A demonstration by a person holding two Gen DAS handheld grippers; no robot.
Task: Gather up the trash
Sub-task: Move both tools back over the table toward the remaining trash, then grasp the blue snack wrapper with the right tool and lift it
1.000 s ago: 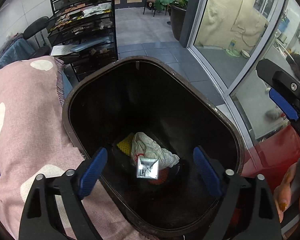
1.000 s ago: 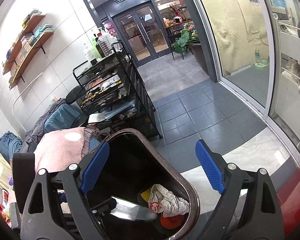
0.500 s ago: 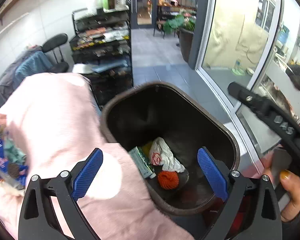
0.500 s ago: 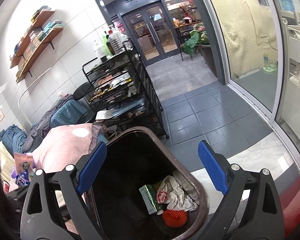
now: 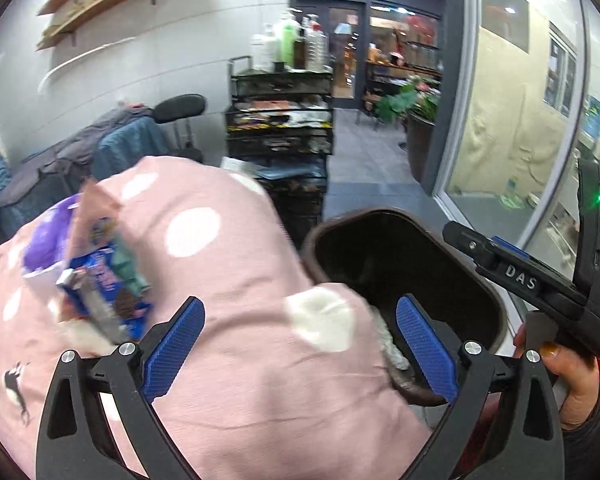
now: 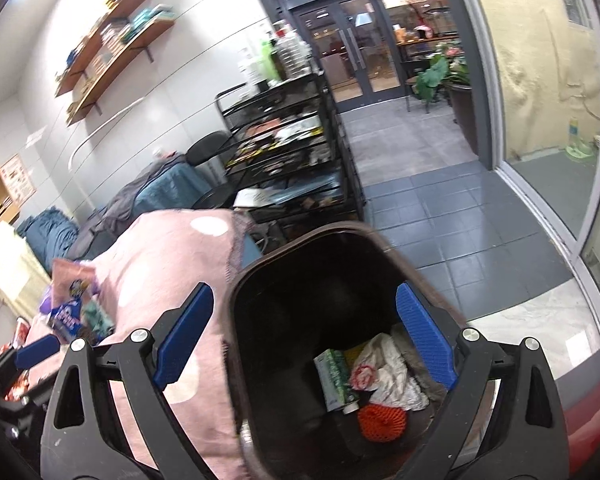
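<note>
A dark brown trash bin [image 6: 340, 248] stands beside a pink dotted cloth [image 6: 168, 264]. Inside it lie a green carton [image 6: 334, 376], crumpled white paper [image 6: 388, 372] and an orange net ball [image 6: 382, 424]. My right gripper [image 6: 304, 340] is open and empty above the bin. My left gripper [image 5: 300, 344] is open and empty over the pink cloth [image 5: 228, 280], with the bin [image 5: 400, 248] to its right. A pile of snack wrappers [image 5: 100, 280] lies on the cloth to the left; it also shows in the right wrist view [image 6: 72, 304].
A black wire shelf cart [image 6: 292, 152] full of items stands behind the bin. A chair with blue and grey clothes [image 5: 120, 148] is at the back left. A glass wall [image 6: 540, 80] runs along the right. The right gripper's body [image 5: 540, 280] shows beside the bin.
My left gripper has pulled back and swung left, from over the bin to over the pink cloth, bringing the wrapper pile into view. The right gripper has stayed above the bin.
</note>
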